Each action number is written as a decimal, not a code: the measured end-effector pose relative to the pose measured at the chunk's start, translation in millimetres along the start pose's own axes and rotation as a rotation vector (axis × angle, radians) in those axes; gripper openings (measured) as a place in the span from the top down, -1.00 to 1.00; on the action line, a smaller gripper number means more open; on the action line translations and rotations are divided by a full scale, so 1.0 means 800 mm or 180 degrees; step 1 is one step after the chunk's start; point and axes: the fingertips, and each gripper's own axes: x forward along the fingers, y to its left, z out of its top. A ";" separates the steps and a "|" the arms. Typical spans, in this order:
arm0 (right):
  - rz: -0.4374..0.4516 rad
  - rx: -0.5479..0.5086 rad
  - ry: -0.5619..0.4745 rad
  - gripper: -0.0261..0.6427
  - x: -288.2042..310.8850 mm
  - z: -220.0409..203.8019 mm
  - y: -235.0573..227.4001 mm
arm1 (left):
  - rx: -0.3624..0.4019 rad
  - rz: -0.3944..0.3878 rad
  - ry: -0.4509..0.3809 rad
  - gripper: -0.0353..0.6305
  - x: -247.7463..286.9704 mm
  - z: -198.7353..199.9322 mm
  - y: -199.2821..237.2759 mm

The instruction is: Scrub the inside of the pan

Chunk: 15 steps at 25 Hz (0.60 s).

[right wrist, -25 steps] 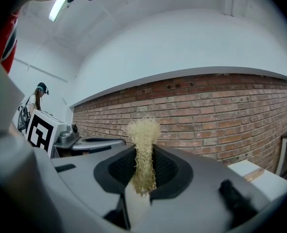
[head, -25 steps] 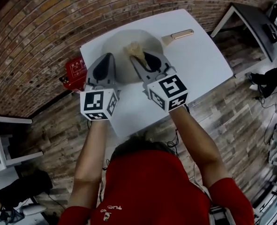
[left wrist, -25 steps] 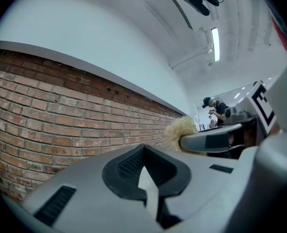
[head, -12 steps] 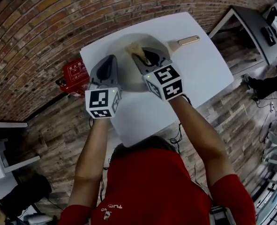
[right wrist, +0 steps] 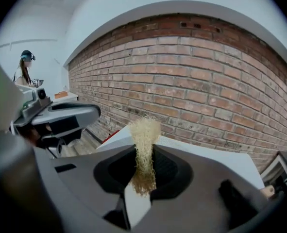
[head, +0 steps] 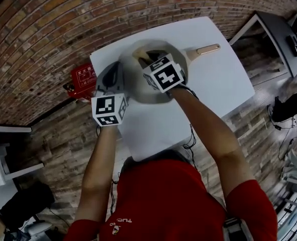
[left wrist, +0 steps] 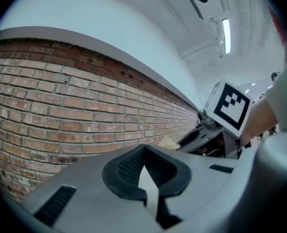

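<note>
A grey pan [head: 138, 92] with a tan handle [head: 209, 49] sits on the white table [head: 218, 79]. My right gripper [head: 145, 59] reaches over the pan's inside, shut on a tuft of straw-coloured scrubber [right wrist: 144, 130], whose tip [head: 139, 53] shows near the pan's far side. The scrubber stands up between the right gripper's jaws [right wrist: 144, 147]. My left gripper [head: 114, 70] is at the pan's left rim. In the left gripper view it [left wrist: 144, 166] is shut with nothing visible between its jaws, and the pan is out of that view.
A red box [head: 81, 78] lies on the floor left of the table, by the brick wall [head: 47, 29]. A dark desk [head: 276, 21] stands at the right, a white shelf [head: 0, 157] at the left. A person [right wrist: 24, 72] stands far off.
My right gripper has moved forward and further over the pan's inside with the scrubber. The left gripper has stayed by the pan's left rim.
</note>
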 end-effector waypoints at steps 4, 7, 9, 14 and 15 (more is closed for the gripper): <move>0.0132 -0.0038 0.0353 0.66 0.033 -0.020 0.008 | -0.0004 0.0083 0.0031 0.86 -0.002 -0.005 0.012; 0.0226 -0.0038 0.0585 0.67 0.047 -0.038 0.017 | -0.0012 0.0135 0.0044 0.86 -0.004 -0.009 0.018; 0.0324 -0.0041 0.0658 0.66 0.055 -0.048 0.029 | -0.0019 0.0167 0.0056 0.86 -0.007 -0.011 0.021; 0.0513 -0.0033 0.0740 0.66 0.071 -0.061 0.052 | -0.0026 0.0224 0.0055 0.86 -0.016 -0.012 0.025; 0.0518 -0.0040 0.0762 0.66 0.073 -0.063 0.053 | -0.0026 0.0232 0.0052 0.86 -0.017 -0.012 0.026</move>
